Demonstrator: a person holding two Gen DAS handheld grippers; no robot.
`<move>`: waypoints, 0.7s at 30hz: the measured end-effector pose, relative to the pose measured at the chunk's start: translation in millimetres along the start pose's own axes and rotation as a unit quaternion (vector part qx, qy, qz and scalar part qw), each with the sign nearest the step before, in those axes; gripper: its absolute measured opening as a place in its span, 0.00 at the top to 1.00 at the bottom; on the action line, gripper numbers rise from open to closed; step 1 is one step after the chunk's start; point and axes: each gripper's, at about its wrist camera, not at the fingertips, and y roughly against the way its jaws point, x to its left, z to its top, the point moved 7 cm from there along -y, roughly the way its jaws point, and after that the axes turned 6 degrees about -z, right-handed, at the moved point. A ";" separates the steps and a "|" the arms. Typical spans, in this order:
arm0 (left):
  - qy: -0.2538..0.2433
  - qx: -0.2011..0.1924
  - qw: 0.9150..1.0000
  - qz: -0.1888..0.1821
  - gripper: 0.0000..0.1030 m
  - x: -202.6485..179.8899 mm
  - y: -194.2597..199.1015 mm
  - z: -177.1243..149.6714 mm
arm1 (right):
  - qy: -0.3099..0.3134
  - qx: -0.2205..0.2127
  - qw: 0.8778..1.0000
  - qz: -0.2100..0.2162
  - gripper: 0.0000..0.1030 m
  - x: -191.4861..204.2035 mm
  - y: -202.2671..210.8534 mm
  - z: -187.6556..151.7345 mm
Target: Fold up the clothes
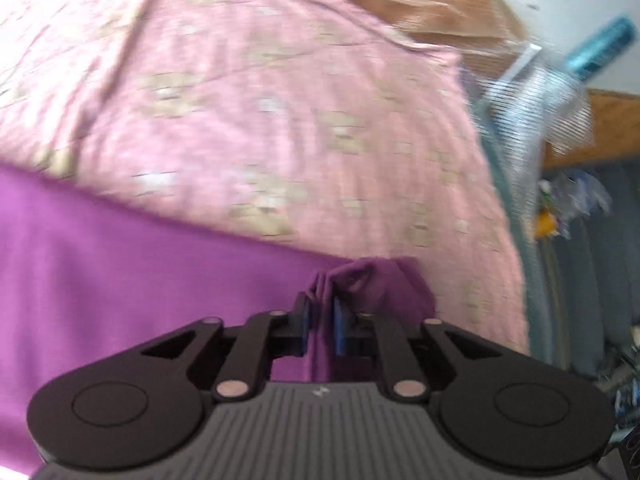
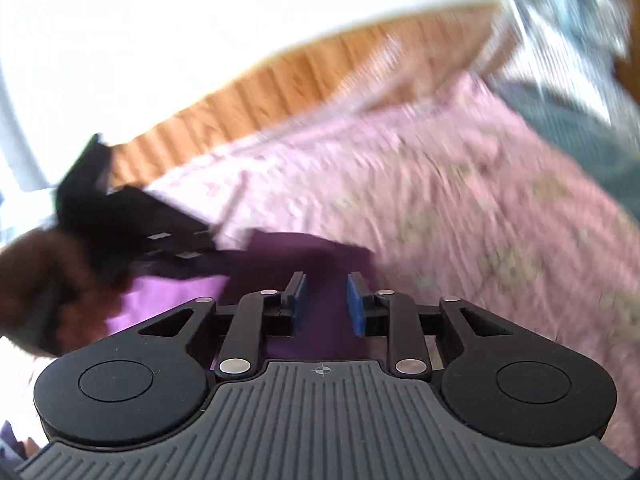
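Note:
A purple garment (image 1: 120, 264) lies on a pink floral bedsheet (image 1: 280, 112). My left gripper (image 1: 322, 312) is shut on a bunched corner of the purple garment, which sticks up between its blue pads. In the right wrist view the purple garment (image 2: 312, 264) lies under my right gripper (image 2: 326, 300), whose jaws stand a little apart with dark purple cloth showing between them; whether the pads touch it I cannot tell. The other gripper (image 2: 120, 220) and the hand that holds it show at the left, over the garment's edge. Both views are blurred.
A wooden headboard (image 2: 288, 76) runs along the far side of the bed. At the right of the left wrist view are clear plastic wrap (image 1: 532, 112), a teal tube (image 1: 600, 48) and grey bedding (image 1: 580, 280).

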 end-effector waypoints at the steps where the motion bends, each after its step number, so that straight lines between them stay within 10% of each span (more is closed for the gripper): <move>1: 0.007 -0.015 1.000 0.008 0.77 5.0 6.2 -0.3 | -0.006 0.017 1.000 -0.006 0.90 -3.2 -14.9 -1.5; 6: 0.017 -0.115 0.993 0.029 0.59 5.9 53.4 0.1 | 0.056 0.097 0.994 0.002 0.91 15.1 -62.6 -37.4; 9: -0.013 -0.064 0.997 -0.040 0.51 -21.3 45.0 -11.8 | 0.055 0.097 0.994 -0.019 0.89 13.0 -62.1 -38.1; 13: -0.078 0.033 0.995 0.045 0.52 -15.1 -5.0 -38.1 | 0.053 0.096 0.993 -0.047 0.32 10.2 -61.2 -39.1; 17: -0.045 0.015 0.999 0.022 0.43 -9.0 4.5 -32.8 | 0.070 0.108 0.990 -0.051 0.66 13.5 -62.1 -46.0; 18: -0.037 0.000 0.999 0.003 0.42 -12.3 14.0 -27.8 | 0.085 0.102 0.989 -0.058 0.89 15.9 -59.7 -43.8; 21: -0.042 -0.032 0.998 -0.046 0.18 -33.7 41.5 -9.6 | 0.126 0.056 0.988 -0.070 0.95 32.9 -37.8 -28.2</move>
